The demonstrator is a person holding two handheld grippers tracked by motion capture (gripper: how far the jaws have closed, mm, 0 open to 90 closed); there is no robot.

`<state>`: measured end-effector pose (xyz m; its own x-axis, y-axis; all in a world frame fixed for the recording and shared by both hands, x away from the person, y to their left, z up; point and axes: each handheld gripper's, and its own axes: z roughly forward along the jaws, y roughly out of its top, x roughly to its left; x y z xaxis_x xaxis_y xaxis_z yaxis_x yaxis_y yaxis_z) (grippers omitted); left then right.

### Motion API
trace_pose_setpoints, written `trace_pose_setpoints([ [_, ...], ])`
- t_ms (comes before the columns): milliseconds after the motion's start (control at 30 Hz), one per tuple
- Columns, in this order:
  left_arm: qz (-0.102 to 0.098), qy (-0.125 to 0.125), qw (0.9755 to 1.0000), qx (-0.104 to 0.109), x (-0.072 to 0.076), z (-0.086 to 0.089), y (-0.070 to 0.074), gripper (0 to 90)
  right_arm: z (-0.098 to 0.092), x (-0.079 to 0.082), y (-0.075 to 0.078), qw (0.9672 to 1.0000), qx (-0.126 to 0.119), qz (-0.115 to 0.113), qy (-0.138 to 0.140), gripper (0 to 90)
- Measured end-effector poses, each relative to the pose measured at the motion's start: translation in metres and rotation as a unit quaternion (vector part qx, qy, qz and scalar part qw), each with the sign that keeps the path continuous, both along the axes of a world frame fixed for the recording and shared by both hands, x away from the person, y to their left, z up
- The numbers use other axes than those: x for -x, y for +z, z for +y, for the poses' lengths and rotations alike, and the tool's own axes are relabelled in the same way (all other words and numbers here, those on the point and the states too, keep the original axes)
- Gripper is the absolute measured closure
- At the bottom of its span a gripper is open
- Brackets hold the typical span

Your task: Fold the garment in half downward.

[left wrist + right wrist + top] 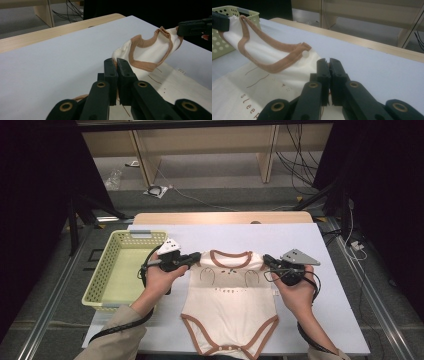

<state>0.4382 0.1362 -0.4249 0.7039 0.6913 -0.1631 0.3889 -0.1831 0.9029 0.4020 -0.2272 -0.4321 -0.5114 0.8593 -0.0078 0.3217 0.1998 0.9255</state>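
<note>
Two claws hold the baby bodysuit (227, 300) at its shoulders: the left claw (196, 256) is closed on the left shoulder and the right claw (266, 260) is closed on the right shoulder, and in each gripper view the black jaws stand pressed together with cream cloth caught between them. The bodysuit lies face up on the white counter (320, 285), with its brown-trimmed neckline (231, 260) lifted a little and its snap end toward the person, near the front edge. The yellow-green basket (102, 275) stands just beside the left hand (160, 280), at the left of the counter. I judge that the step in hand is to lift or stretch the garment by the shoulders, maybe to fold it. To do this well, both hands should rise together and at the same height, so that the cloth hangs straight and does not twist. The pull between the claws should be light, only enough to keep the neckline flat. The grip on the left looks thin, at the very edge of the sleeve, so a sudden pull could let it slip.
</note>
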Motion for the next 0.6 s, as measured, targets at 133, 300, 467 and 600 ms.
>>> trace_pose_setpoints([
  [133,0.001,-0.001,1.0,0.0,0.0011,0.0003,0.0002,86.5,-0.0005,0.0016,-0.0001,1.0,0.001,0.001,0.002,88.0],
  [300,0.002,-0.003,1.0,-0.001,0.0026,0.0002,0.0001,86.4,-0.001,0.0031,-0.0007,1.0,0.0,0.002,0.003,88.0],
  [467,0.001,-0.004,1.0,-0.003,0.0039,0.0005,-0.0001,86.4,-0.0008,0.0053,-0.001,1.0,0.0,0.002,0.004,88.0],
  [600,0.002,-0.006,1.0,-0.003,0.0055,0.0003,-0.0002,86.4,-0.0009,0.0071,-0.001,1.0,0.001,0.003,0.006,88.1],
])
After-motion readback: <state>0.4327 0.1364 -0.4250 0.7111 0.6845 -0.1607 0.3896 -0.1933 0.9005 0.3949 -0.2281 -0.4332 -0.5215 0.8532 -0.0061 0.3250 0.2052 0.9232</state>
